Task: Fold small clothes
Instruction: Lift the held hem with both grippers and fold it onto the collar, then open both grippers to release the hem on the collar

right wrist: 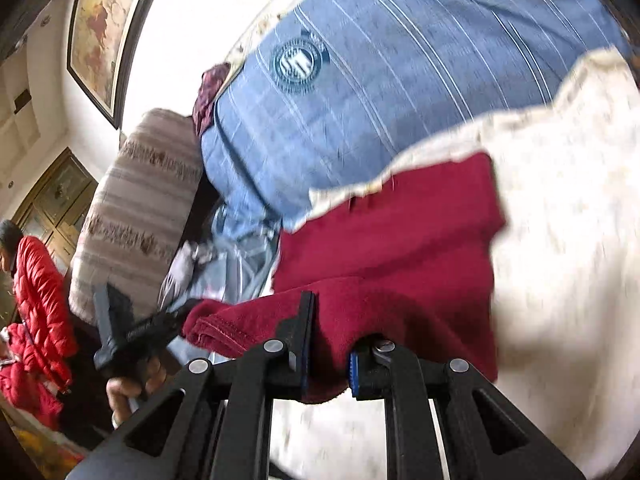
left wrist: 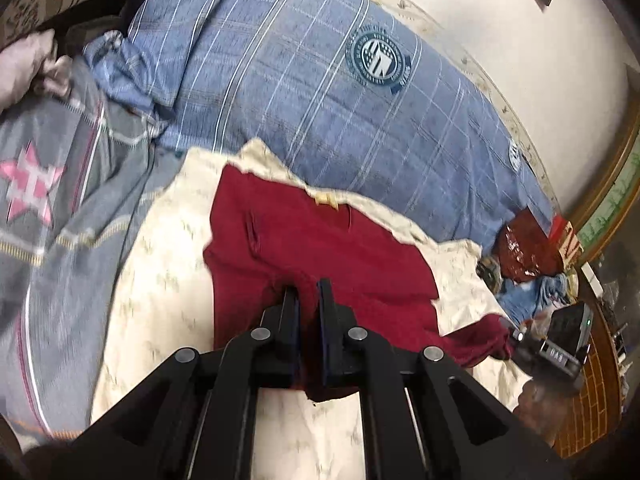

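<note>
A dark red small garment lies on a cream cloth spread over the bed. My left gripper is shut on the garment's near edge, with red fabric bunched between its pads. In the right wrist view the same red garment is partly lifted and folded over. My right gripper is shut on a thick fold of it, which drapes over and hides the right fingertip. The right gripper also shows in the left wrist view, at the garment's far corner. The left gripper shows in the right wrist view, held by a hand.
A blue plaid quilt with a round badge lies behind the cream cloth. A grey quilt with a pink star lies at left. A striped cushion and a person in a red jacket are at left. Clutter sits at right.
</note>
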`<state>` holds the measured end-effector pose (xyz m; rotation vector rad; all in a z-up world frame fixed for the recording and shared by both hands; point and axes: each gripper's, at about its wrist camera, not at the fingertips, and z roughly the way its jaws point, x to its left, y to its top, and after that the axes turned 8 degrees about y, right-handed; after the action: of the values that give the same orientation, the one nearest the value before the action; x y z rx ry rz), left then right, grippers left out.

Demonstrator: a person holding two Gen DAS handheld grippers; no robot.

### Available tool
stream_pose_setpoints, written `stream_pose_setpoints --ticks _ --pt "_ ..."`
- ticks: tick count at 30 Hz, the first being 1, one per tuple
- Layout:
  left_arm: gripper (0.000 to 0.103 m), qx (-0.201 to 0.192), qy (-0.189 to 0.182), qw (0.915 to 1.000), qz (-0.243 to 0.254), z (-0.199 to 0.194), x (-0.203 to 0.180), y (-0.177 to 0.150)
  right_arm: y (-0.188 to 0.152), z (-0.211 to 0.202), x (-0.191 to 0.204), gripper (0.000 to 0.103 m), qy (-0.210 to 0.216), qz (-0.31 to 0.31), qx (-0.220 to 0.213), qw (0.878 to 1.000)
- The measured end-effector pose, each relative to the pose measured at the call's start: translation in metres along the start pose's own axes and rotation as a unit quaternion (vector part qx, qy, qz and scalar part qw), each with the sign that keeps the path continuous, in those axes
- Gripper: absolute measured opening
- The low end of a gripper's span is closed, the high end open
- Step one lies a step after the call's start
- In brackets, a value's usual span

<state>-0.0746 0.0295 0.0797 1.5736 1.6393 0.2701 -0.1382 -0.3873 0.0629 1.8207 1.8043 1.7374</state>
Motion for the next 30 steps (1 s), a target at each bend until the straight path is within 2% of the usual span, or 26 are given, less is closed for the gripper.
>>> stream_pose_setpoints --ticks 5,10,17,30 --pt "0.006 -0.017 0.03 0.9993 0.016 0.027 -0.006 0.036 0.038 0.036 -0.005 0.012 -0.03 -0.03 0.005 0.999" --pt "0.006 -0.023 0.072 0.9967 0.029 0.061 -0.011 0.057 0.059 0.057 -0.017 0.012 -0.049 -0.041 0.005 0.998" --pt "0.006 -0.016 0.111 0.9924 0.052 0.093 -0.019 0.062 0.076 0.078 -0.031 0.012 -0.075 -0.046 0.01 0.996" --pt "0.006 -0.018 0.138 0.9886 0.059 0.125 -0.019 0.083 0.102 0.11 -0.044 0.012 -0.082 -0.05 0.021 0.995"
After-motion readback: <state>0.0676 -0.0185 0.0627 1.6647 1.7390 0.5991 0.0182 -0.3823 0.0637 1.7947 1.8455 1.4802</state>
